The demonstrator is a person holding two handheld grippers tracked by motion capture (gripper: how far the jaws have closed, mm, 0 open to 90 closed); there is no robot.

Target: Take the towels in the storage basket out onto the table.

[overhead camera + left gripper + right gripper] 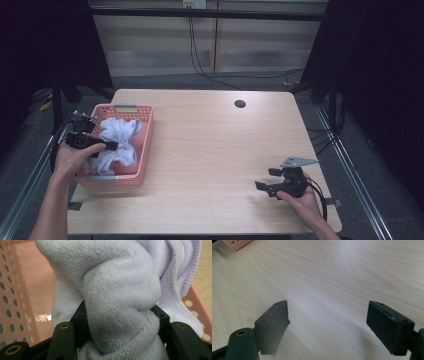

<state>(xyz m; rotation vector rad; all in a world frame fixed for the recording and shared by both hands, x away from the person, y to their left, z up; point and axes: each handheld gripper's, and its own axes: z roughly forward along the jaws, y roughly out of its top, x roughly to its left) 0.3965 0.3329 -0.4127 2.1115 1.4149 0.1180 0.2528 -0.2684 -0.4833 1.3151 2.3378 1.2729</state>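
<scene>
A white towel [118, 141] lies bunched in a pink perforated basket [145, 150] at the table's left. My left gripper [111, 146] reaches into the basket from the left and is shut on a thick fold of the towel [120, 315], which bulges between its two black jaws. The basket's pink wall [22, 290] shows behind the cloth. My right gripper [264, 180] rests low over the bare wood at the front right, held by a hand. Its jaws stand wide apart over the tabletop [329, 285] with nothing between them.
The light wooden table [215, 150] has a round cable hole [240, 104] near its far edge. A corner of the pink basket [235, 243] shows far off in the right gripper view. Metal rails run along both sides of the table.
</scene>
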